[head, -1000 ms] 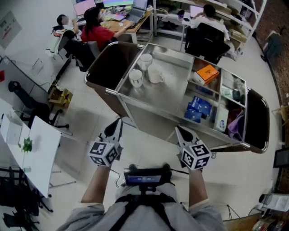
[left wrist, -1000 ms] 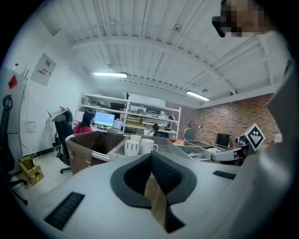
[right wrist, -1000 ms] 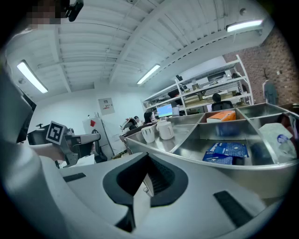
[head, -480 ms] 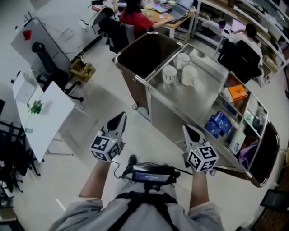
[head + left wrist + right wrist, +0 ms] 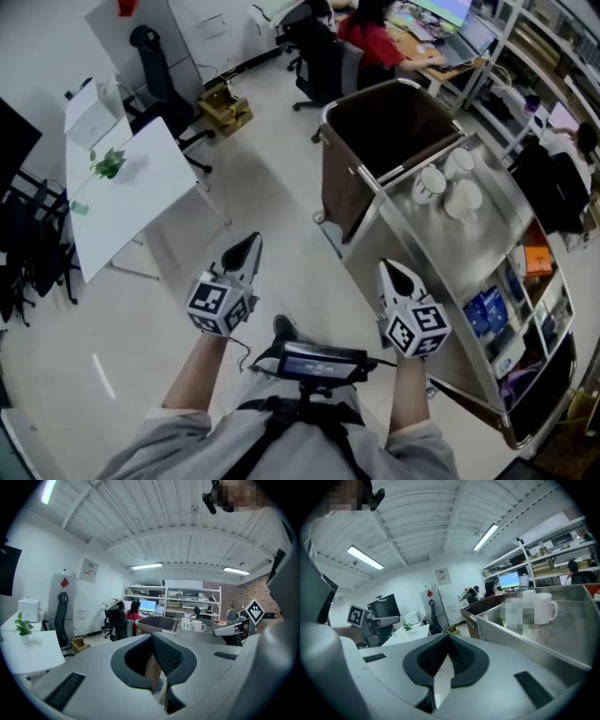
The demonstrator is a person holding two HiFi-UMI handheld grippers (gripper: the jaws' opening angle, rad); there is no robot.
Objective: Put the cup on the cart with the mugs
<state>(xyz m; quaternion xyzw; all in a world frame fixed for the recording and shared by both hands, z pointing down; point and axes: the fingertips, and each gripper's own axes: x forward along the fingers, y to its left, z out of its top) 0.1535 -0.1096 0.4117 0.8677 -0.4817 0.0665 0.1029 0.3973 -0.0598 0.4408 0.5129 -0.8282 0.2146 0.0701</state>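
Three white mugs (image 5: 445,183) stand together on the steel top of the cart (image 5: 441,253), at the right of the head view. Neither gripper holds a cup. My left gripper (image 5: 248,242) is over bare floor left of the cart, shut and empty. My right gripper (image 5: 386,269) hovers just above the cart's near edge, also shut with nothing in it. In the left gripper view the mugs (image 5: 193,625) show far off beyond my shut gripper (image 5: 151,636). The right gripper view shows a mug (image 5: 543,607) on the cart close at the right, past my shut gripper (image 5: 449,637).
A dark brown bin (image 5: 389,131) hangs on the cart's far end. Blue boxes (image 5: 487,314) lie in its side compartments. A white table (image 5: 141,202) with a small plant (image 5: 108,161) stands at the left. Behind it are office chairs (image 5: 155,56), a cardboard box (image 5: 225,111) and a person in red (image 5: 375,37).
The view has swung left: the cart slid from the middle to the right side and the white table came in at the left. Both grippers stayed shut and empty.
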